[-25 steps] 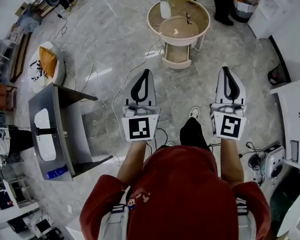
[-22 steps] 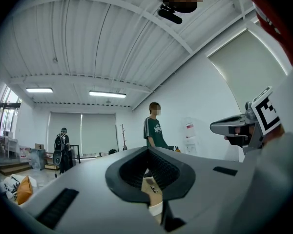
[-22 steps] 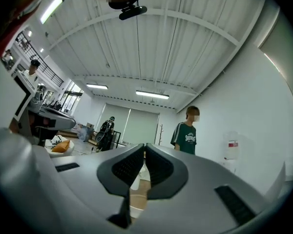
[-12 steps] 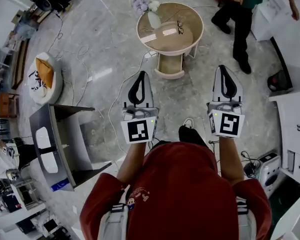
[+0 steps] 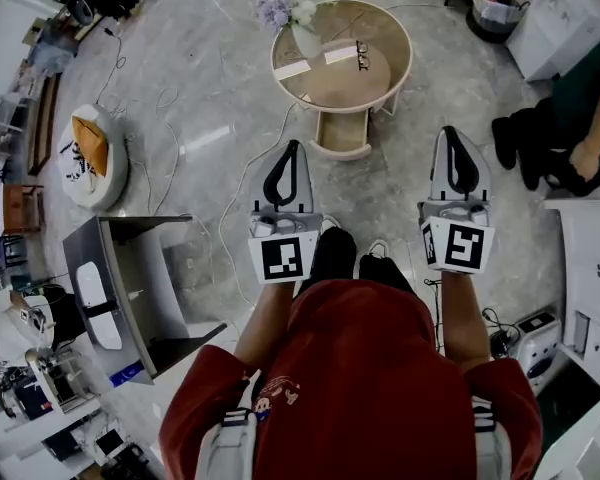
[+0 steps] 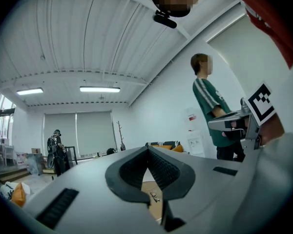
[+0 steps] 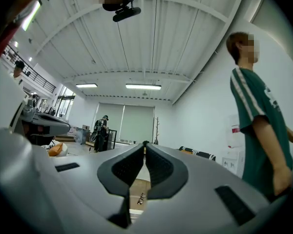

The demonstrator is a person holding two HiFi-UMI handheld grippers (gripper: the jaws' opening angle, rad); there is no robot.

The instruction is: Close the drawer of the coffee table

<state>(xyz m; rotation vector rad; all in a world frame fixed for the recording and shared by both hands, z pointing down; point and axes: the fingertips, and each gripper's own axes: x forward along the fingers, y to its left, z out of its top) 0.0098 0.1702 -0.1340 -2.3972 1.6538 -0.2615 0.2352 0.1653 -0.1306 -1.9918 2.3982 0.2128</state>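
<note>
Looking down at table (image 5: 385, 26) straight ahead, drawer (image 5: 340, 133) sticking out under it on near side. On top: vase (image 5: 305, 38) at left edge, glasses (image 5: 362, 56) right of middle. L gripper (image 5: 293, 148) & R gripper (image 5: 450, 134) side by side, short of drawer, not touching it. Desk (image 5: 105, 253) near left, bin (image 5: 500, 3) far right, bystander (image 5: 565, 138) off to the right.

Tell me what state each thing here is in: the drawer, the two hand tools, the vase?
Drawer: open, pulled out from under the coffee table.
Left gripper: shut, empty.
Right gripper: shut, empty.
Vase: upright on the table, flowers in it.
</note>
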